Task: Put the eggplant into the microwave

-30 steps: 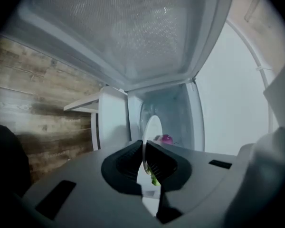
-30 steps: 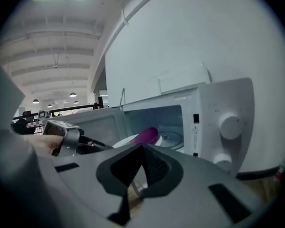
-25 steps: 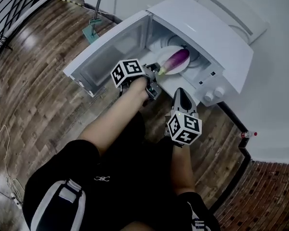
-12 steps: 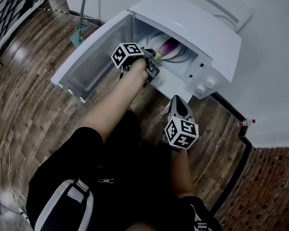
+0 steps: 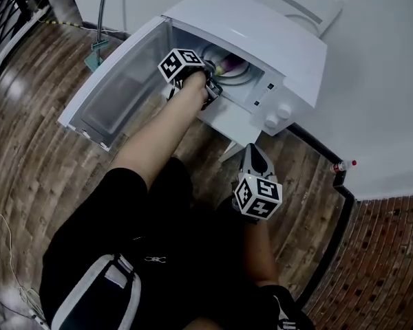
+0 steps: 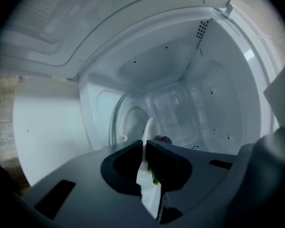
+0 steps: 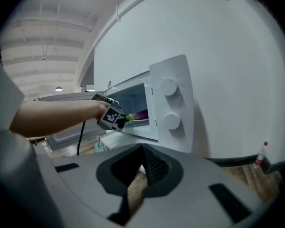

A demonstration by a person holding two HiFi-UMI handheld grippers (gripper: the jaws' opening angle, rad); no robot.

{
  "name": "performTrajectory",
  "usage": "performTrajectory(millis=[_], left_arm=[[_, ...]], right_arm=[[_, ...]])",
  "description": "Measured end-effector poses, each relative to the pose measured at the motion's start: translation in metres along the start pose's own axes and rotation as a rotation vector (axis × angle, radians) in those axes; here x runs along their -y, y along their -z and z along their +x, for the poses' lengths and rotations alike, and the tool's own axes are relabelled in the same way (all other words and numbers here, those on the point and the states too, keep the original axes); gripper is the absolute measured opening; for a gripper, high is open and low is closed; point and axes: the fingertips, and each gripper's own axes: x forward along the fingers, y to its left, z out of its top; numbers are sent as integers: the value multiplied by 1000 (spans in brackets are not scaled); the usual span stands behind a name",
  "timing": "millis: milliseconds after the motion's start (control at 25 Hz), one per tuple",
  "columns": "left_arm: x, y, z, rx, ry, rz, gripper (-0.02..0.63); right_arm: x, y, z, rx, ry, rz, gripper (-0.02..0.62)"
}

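The head view catches only a sliver of the purple eggplant [image 5: 228, 64] under the top of the open microwave [image 5: 275, 40]. The right gripper view shows it from the side: it lies along a white plate [image 7: 141, 119] just inside the cavity's front edge, its long axis running from the opening inward, with the green stem end at the plate's near rim and the purple end pointing in. The left gripper view alone shows the left gripper [image 6: 145, 144] with its fingers clamped on that rim, the plate edge-on between them. The right gripper [image 5: 253, 155] hangs outside below the knobs [image 5: 283, 108], fingers together on nothing
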Motion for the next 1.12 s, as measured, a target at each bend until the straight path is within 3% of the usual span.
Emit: performTrajectory(millis=[160, 280, 440, 600, 720, 840, 880, 920, 960, 1120], left_arm=[[6, -6, 6, -2, -48, 177, 26], [7, -17, 6, 31, -118, 360, 106], [6, -31, 2, 99, -177, 543, 194], [11, -45, 6, 178, -178, 808, 280], [18, -52, 0, 226, -159, 947, 288], [33, -60, -22, 328, -151, 1023, 270], [37, -61, -32, 362, -150, 1045, 188], [39, -60, -42, 387, -147, 1071, 65], [40, -57, -52, 398, -137, 1098, 0], [38, -29, -86, 338, -44, 1168, 0]], right_arm=[[2, 3, -5, 0, -7, 3, 5], [-1, 6, -8, -5, -17, 2, 5], [-4, 11, -11, -4, -18, 0, 5], [-4, 13, -10, -10, -17, -1, 5], [-7, 14, -8, -14, -23, -7, 5], [-7, 14, -3, -11, -25, 3, 5], [-7, 14, -1, -9, -26, 6, 5], [-7, 13, 1, -6, -28, 8, 5], [-8, 12, 3, -3, -31, 10, 5], [-16, 2, 14, 32, -54, 21, 5]])
